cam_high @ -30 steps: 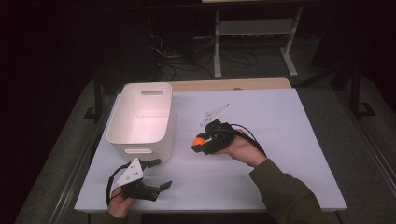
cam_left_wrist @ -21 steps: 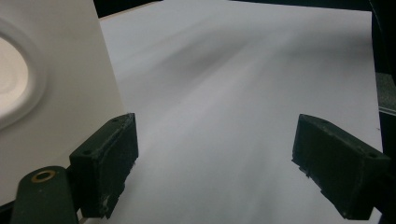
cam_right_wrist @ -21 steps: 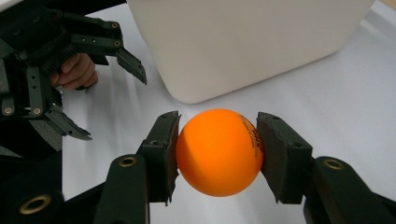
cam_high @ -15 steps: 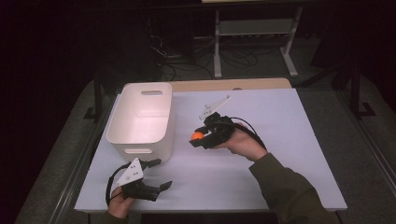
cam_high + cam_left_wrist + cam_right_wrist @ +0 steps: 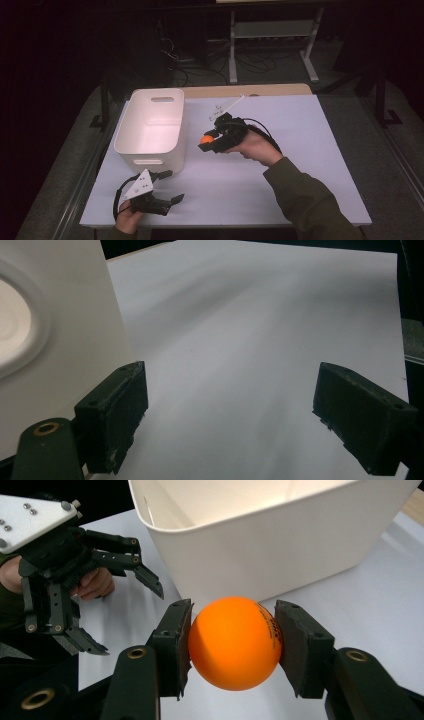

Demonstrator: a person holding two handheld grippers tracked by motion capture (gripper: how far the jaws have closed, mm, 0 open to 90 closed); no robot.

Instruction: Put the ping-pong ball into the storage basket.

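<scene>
1. A smooth orange plastic ball [image 5: 235, 642] is clamped between the two black pads of the right gripper [image 5: 234, 645]; one pad is pressed on each side of it, and dark print is seen on the ball's right flank.
2. In the high view the same ball [image 5: 205, 139] is held off the white table top [image 5: 300, 165], just to the right of the white rectangular plastic bin [image 5: 150, 150] and below its rim.
3. The right gripper [image 5: 210, 141] is pointed toward the bin's right wall, and the person's right hand [image 5: 250, 147] is wrapped around its body, with an olive-green sleeve [image 5: 305, 200] behind it.
4. In the right gripper view the bin's wall [image 5: 280, 545] is seen directly behind the ball, near it but not touching.
5. The left gripper [image 5: 167, 187] is held low near the front edge of the table, just in front of the bin's near wall, with the grey three-cornered plate [image 5: 139, 184] on top.
6. Its jaws are spread wide apart with nothing between them; in the left gripper view bare white table [image 5: 240, 365] is seen between the pads, and the bin's wall [image 5: 65, 330] stands just beside the left pad.
7. The two grippers are well apart from each other.
</scene>
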